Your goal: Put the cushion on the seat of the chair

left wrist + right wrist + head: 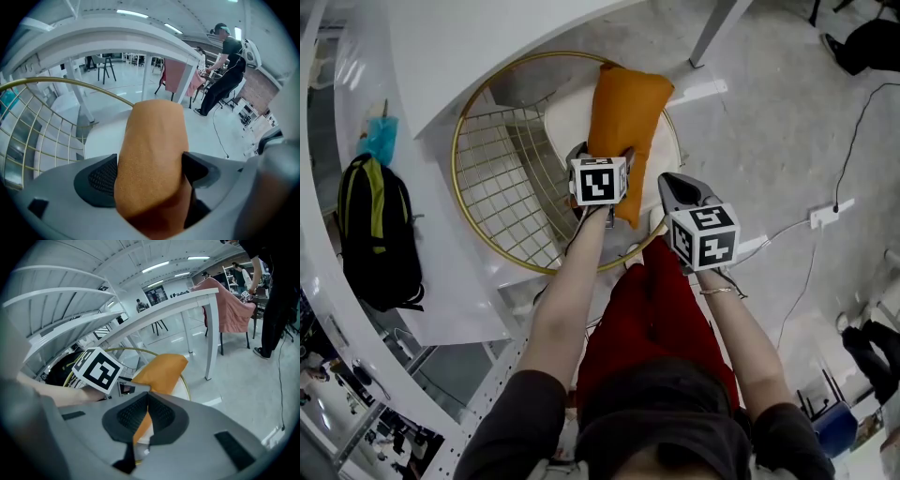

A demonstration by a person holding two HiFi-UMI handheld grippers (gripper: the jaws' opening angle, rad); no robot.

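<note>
No words or numbers can be read anywhere here. The left cube point(599, 181) and the right cube point(704, 235) show only black square shapes, not letters.

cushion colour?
Cushion is plain orange, no pattern; clearest in the head view.

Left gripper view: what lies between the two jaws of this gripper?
The orange cushion fills the gap between the wide-apart jaws of the left gripper. The left gripper view shows this.
</note>
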